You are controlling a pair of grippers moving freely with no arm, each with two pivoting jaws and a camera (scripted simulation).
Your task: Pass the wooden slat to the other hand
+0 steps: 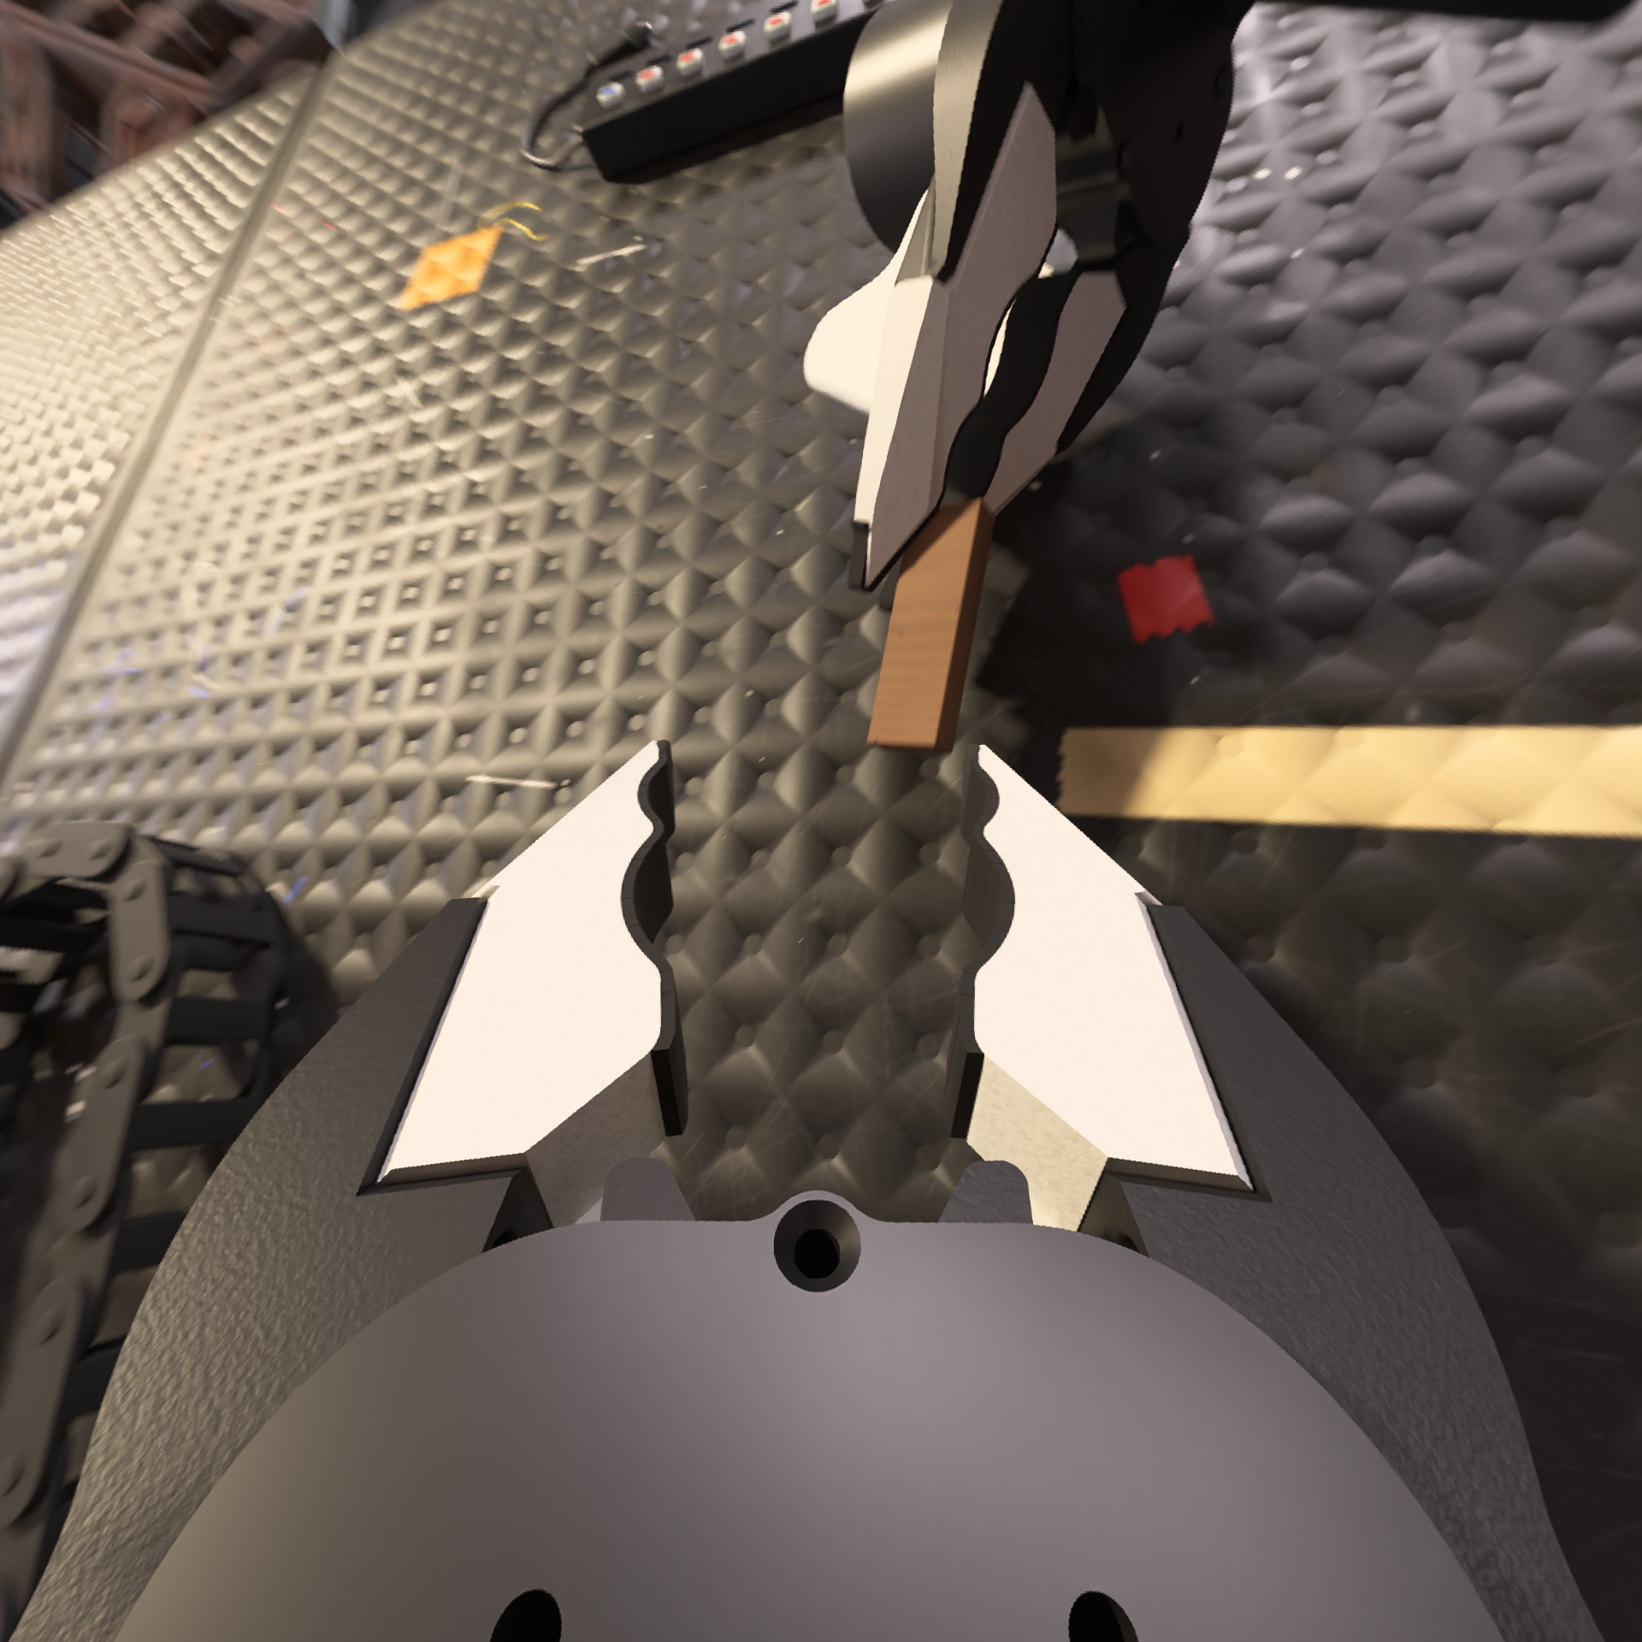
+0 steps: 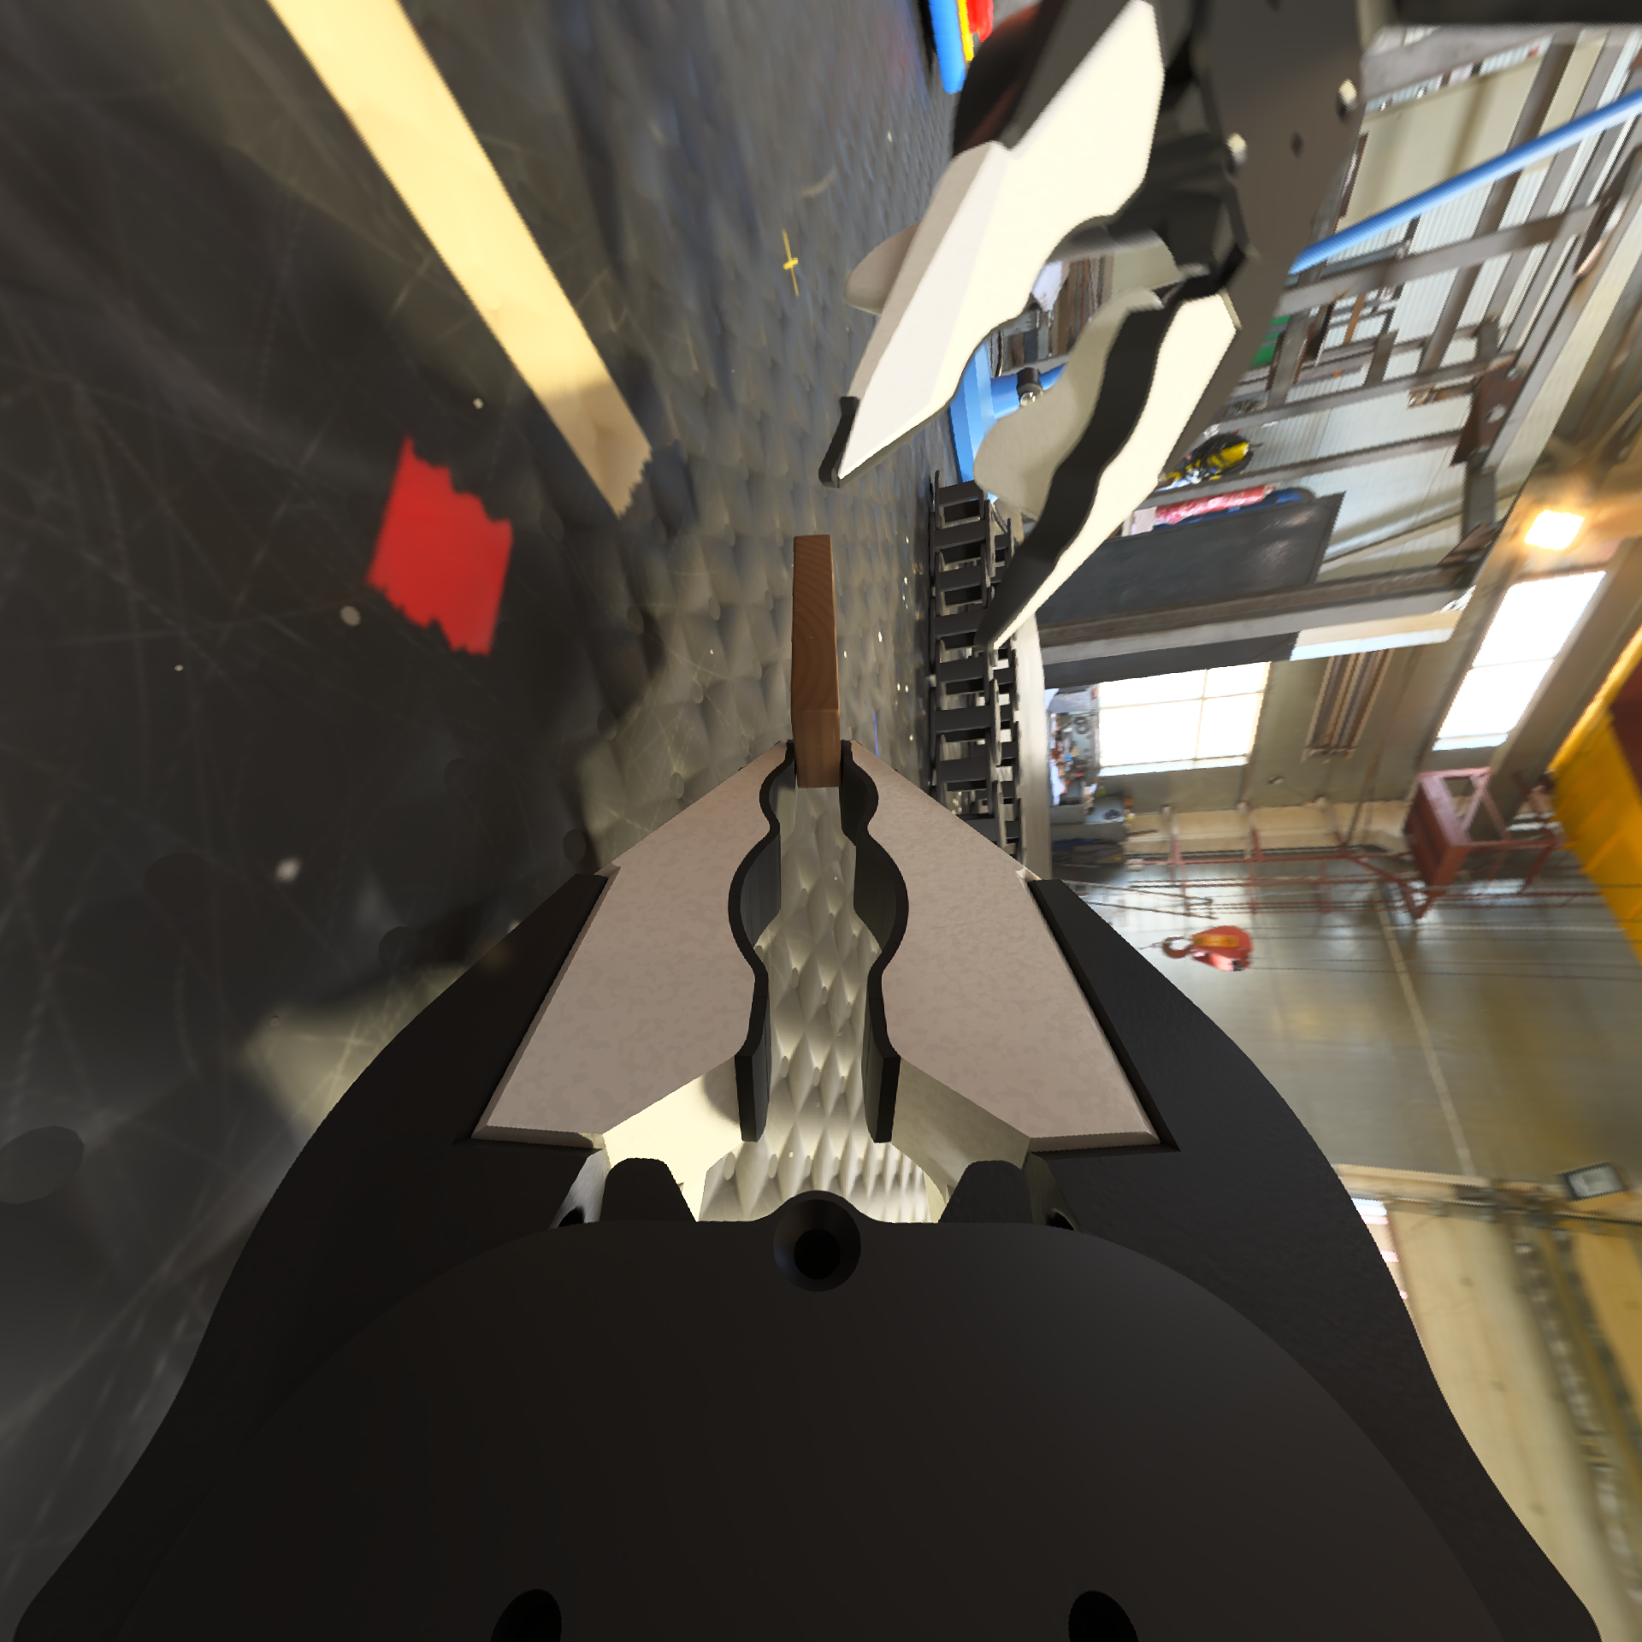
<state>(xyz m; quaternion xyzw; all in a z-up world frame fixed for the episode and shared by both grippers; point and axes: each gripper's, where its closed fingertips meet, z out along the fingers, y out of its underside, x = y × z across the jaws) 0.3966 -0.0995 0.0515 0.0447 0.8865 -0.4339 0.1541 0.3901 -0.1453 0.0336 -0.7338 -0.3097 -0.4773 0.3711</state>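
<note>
The wooden slat [image 1: 924, 631] is a short brown strip, held by one end in my black right gripper [image 1: 933, 533], which reaches in from the top of the left wrist view. My left gripper [image 1: 822, 764] is open and empty, and the slat's free end hangs just beyond its fingertips, nearer the right one, not between them. In the right wrist view my right gripper [image 2: 817, 764] is shut on the slat [image 2: 813, 649], which sticks straight out ahead. The grey left gripper [image 2: 915, 551] shows open beyond the slat's tip, up and to the right.
Below lies an embossed metal bench top [image 1: 444, 622]. On it are a black power strip [image 1: 711, 98], an orange diamond patch [image 1: 444, 267], a red patch [image 1: 1164, 600] and a pale yellow strip [image 1: 1333, 782]. A black cable chain [image 1: 107, 1022] lies at the left.
</note>
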